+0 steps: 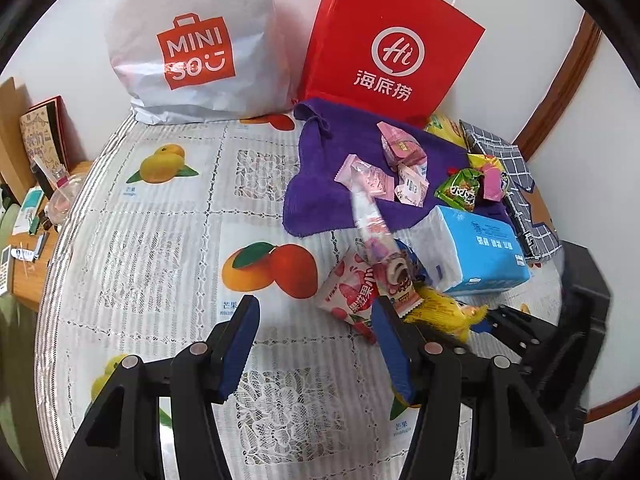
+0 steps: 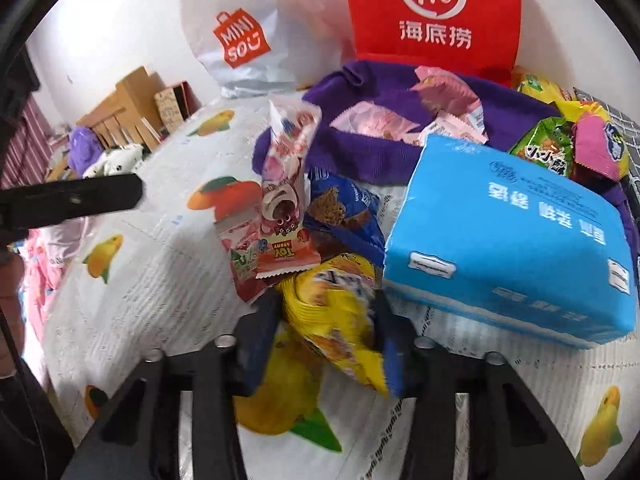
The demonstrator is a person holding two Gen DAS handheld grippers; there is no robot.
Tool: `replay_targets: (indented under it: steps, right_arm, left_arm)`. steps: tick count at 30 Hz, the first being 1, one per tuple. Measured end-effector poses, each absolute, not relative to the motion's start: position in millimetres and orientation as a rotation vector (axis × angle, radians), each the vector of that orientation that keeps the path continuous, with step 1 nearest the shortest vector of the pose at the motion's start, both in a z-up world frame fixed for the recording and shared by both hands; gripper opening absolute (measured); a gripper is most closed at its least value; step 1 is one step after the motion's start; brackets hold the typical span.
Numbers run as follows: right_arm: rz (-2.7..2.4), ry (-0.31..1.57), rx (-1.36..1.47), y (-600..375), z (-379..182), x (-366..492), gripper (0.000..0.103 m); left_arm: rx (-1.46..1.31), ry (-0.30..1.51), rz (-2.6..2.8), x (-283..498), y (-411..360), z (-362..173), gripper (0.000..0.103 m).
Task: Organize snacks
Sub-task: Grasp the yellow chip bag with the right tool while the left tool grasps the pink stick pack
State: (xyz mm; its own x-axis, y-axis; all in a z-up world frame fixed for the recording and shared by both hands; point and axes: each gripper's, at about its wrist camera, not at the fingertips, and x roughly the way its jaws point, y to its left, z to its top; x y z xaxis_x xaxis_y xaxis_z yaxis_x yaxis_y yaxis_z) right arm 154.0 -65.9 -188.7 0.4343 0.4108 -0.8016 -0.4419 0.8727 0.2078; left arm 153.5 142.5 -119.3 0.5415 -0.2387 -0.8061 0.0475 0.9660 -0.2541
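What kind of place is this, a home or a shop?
Probably a home. The table has a plastic fruit-print cover, used shopping bags lean on a white wall, and soft toys and household clutter lie beside it.

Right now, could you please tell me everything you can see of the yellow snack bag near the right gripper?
The yellow snack bag is a glossy, crinkled plastic packet with dark print, blurred here. It lies tilted on the fruit-patterned tablecloth in front of the blue tissue pack, below a blue snack bag. The right gripper has its jaws closed on it.
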Motion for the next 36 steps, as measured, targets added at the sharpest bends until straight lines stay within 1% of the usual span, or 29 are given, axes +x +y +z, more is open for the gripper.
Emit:
replay_targets:
  steps: [4, 10, 18, 24, 29, 31, 34, 35, 36]
  right_arm:
    - [0.542, 0.963, -0.035, -76, -179, 142, 0.039]
    - [0.544, 0.909, -0.056, -94, -163, 114, 0.039]
    - [0.421, 0.838, -0.055, -160, -149, 92, 0.039]
    - [0.3, 0.839, 0.002, -212, -163, 93, 0.039]
    - [0.243, 0.851, 0.018, -225, -181, 96, 0.039]
    - [0.23, 0.862, 0.039, -225, -187, 100, 0.039]
    - [0.233, 0.878, 0.068, -225, -195, 105, 0.039]
    - [0.233, 0.879, 0.07, -225, -197, 105, 0.039]
    - [0.234, 0.879, 0.067, -225, -197, 105, 0.039]
  left_arm:
    - [-0.213, 0.987, -0.173, 155, 137, -121, 0.056]
    - [-0.207, 1.002, -0.177, 161, 120, -128, 0.056]
    - [-0.211, 0.998, -0.206, 175, 90, -133, 0.054]
    - [-0.235, 1.011, -0.17, 197, 80, -141, 0.054]
    - [-0.265, 1.049, -0.15, 212, 71, -153, 0.054]
    - [-0.271, 1.057, -0.149, 216, 69, -157, 0.05]
    - [-0.279, 1.077, -0.141, 220, 67, -163, 0.033]
    - [-0.291, 1.072, -0.144, 219, 68, -163, 0.023]
    - [-0.3, 1.069, -0.145, 218, 69, -162, 0.022]
